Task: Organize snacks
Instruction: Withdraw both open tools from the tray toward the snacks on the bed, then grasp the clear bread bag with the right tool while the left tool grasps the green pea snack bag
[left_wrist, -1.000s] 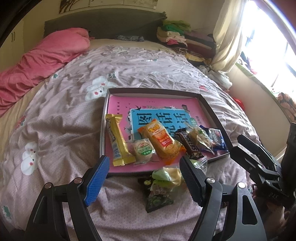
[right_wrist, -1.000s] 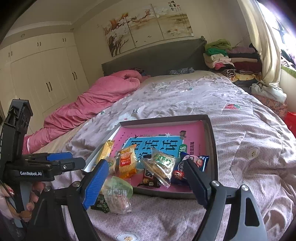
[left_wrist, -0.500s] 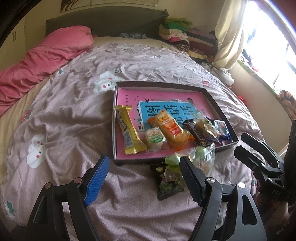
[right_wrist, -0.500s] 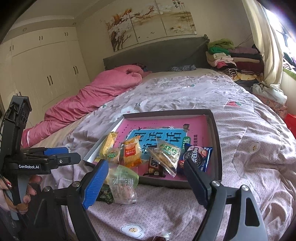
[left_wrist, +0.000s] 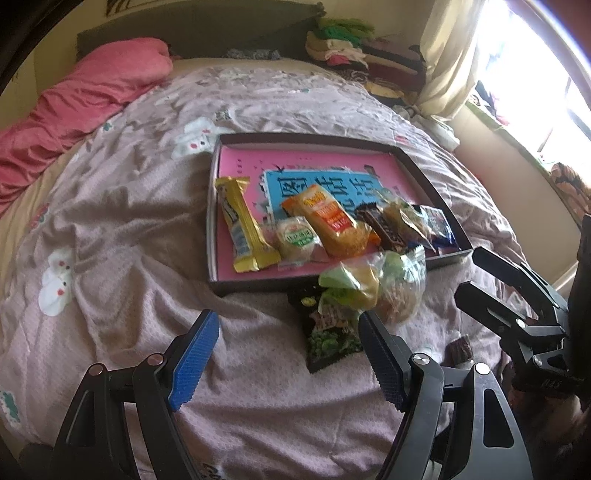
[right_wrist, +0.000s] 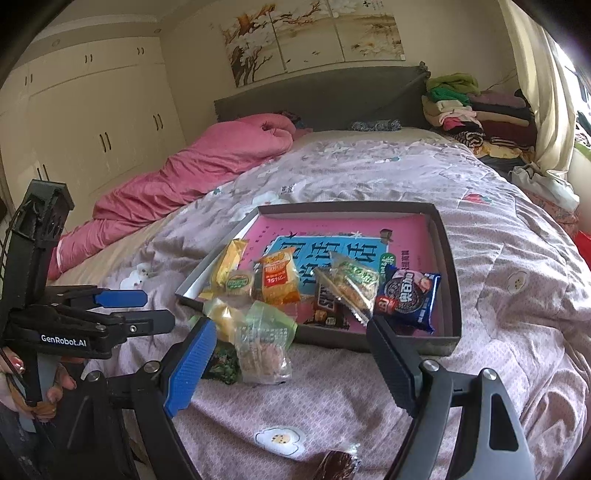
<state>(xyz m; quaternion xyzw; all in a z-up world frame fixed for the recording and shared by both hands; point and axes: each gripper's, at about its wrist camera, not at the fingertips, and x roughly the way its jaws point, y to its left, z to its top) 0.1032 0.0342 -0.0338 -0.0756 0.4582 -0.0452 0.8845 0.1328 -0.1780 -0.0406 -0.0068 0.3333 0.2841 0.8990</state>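
We are looking at the snacks, most of them lying in a row along the near side of a shallow dark tray (left_wrist: 417, 166) with a pink printed liner, which is sitting on the bed (left_wrist: 140, 229). From left to right in the left wrist view there are a yellow bar (left_wrist: 243, 225), a round green-labelled cake (left_wrist: 297, 238), an orange packet (left_wrist: 332, 221), a dark chocolate bar (left_wrist: 380, 227), a clear-wrapped pastry (left_wrist: 404, 219) and a blue cookie pack (left_wrist: 437, 223). Two more are lying outside on the quilt, touching the tray's near rim: a clear bag with green print (left_wrist: 373, 284) resting partly on a dark green packet (left_wrist: 328, 338).

Our left gripper (left_wrist: 288, 354) is hovering over bare quilt just left of the dark packet, jaws spread wide with nothing between them. Our right gripper (right_wrist: 291, 356) is also standing wide open and empty, with the clear bag (right_wrist: 264, 339) showing between its fingers but untouched.

Beyond the tray, a pink duvet (right_wrist: 192, 173) is bunched along the left of the bed, and folded clothes (right_wrist: 476, 114) are stacked by the headboard near the curtain (left_wrist: 450, 55).

Only the right wrist view is showing the wardrobe (right_wrist: 92, 122), the paintings (right_wrist: 314, 40), a hand (right_wrist: 22, 384) holding the left gripper's handle, and the cookie pack's (right_wrist: 408, 295) face clearly. A small brown wrapped sweet (left_wrist: 460, 349) is lying on the quilt nearest us; the right wrist view is catching only its edge (right_wrist: 334, 465)
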